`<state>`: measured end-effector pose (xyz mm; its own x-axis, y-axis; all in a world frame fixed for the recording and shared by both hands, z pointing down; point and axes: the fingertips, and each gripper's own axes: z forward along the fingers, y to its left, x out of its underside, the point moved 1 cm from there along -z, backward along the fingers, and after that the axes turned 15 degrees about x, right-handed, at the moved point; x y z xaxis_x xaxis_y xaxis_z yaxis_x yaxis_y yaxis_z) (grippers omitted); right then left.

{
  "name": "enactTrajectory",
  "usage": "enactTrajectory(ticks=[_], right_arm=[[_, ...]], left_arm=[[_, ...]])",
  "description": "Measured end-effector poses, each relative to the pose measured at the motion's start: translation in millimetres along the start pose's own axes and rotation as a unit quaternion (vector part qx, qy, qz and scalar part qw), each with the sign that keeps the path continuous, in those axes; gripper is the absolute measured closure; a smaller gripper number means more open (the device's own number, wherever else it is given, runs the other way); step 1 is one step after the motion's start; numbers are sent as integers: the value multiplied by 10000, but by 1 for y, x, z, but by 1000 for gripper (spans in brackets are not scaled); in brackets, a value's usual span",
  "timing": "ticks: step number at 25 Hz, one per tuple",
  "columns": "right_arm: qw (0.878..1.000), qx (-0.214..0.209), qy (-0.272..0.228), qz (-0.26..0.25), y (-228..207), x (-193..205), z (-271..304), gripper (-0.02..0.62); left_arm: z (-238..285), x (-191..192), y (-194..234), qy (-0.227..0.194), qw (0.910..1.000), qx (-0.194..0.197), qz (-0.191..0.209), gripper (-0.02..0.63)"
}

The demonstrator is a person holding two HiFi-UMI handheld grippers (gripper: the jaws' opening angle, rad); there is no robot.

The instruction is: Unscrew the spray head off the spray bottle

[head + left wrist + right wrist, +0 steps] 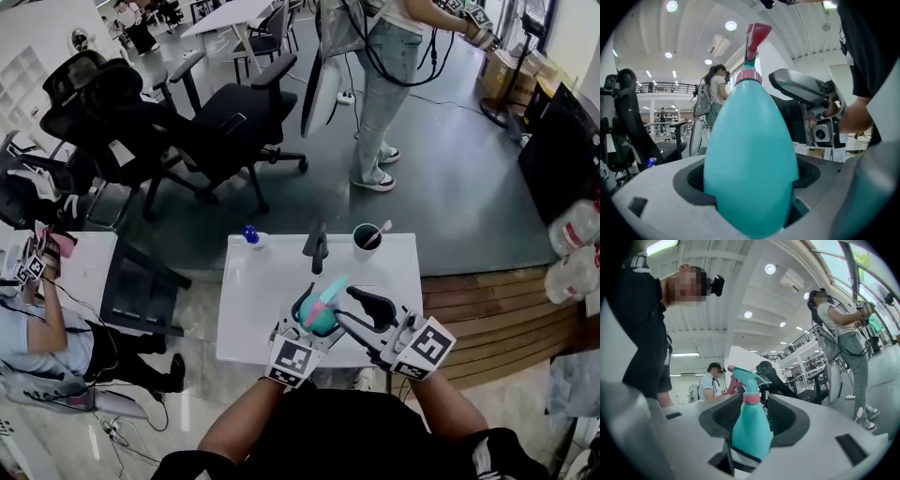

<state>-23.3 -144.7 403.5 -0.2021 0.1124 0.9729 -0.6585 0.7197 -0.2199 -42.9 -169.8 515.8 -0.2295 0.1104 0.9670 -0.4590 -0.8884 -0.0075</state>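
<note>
Head view showed the spray bottle [321, 319] held up over the near part of the white table [253, 309]. The left gripper [312, 323] was clamped round the bottle's teal belly; its own view had both jaws pressed against the rounded sides below the pink collar [748, 77]. The right gripper [347, 307] hung just to the right of the bottle's top with its jaws spread, gripping nothing. From its own view the bottle stood in the gap between them, untouched, and the spray head [747, 378] was still seated on the neck.

Nothing looked unscrewed yet. The likeliest trouble was the bottle itself: its body was smooth and tapered, so a twist at the top could spin it or walk it up out of the left jaws. If the right jaws closed on the nozzle or trigger above the collar, the plastic might flex or squirt instead of turning. Once the head loosened, any tilt of the bottle could spill whatever liquid it held.
</note>
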Motion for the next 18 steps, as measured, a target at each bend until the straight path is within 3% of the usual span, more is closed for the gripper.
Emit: enactTrajectory(ticks=[5, 18], right_arm=[[9995, 33, 274, -120, 5, 5, 7, 428], [9993, 186, 335, -42, 7, 3, 19, 434]], left_arm=[[-1, 13, 13, 249, 9985, -447, -172, 138], [0, 7, 12, 244, 9987, -457, -15, 138]])
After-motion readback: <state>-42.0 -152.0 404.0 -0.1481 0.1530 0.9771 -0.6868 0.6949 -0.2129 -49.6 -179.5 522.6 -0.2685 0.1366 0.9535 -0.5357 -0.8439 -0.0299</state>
